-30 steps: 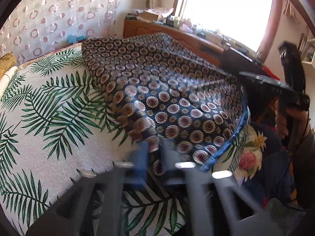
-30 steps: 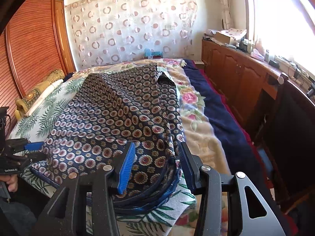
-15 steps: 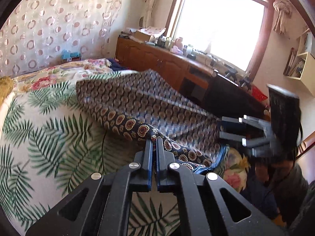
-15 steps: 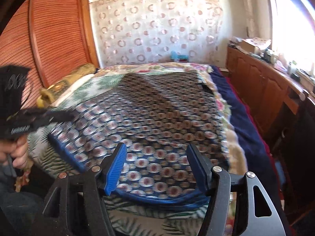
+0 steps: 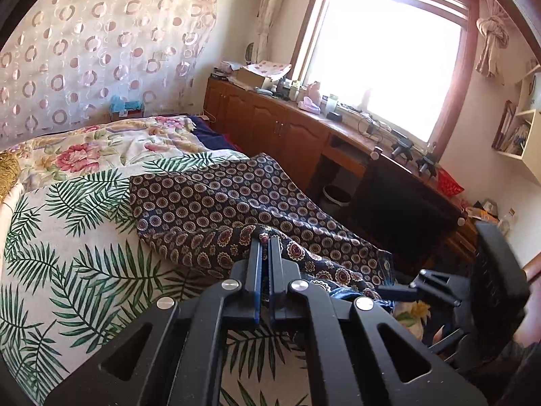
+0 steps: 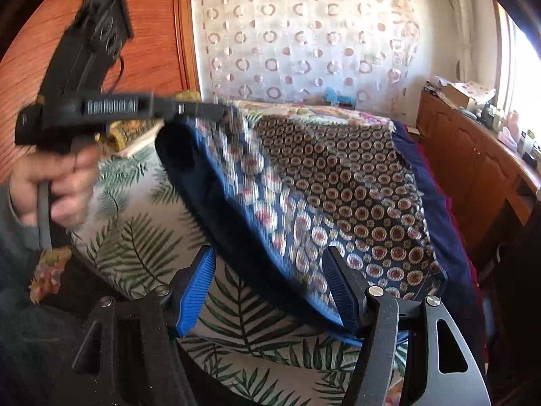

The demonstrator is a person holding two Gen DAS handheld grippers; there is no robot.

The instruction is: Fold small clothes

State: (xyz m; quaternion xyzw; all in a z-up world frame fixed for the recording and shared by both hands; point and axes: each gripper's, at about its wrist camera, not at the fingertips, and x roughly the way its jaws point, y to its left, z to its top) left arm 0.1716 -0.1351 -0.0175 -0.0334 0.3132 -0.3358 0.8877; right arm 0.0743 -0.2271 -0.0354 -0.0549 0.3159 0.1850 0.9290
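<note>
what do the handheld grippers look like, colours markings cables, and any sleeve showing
Both are black plastic with cut-out linkage arms and silver pivot screws. The right gripper has blue ribbed fingers. The left gripper carries pale lettering, a grey handle and a thin black cable; a grey sleeve shows.

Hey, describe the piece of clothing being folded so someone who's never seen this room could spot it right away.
Look at the bed, covered by a white sheet printed with green palm fronds. The garment lies across its window side, one edge pinched up by the left gripper. It is dark navy, covered in small round medallions, with a blue trim, unlike the floral blanket behind it.
</note>
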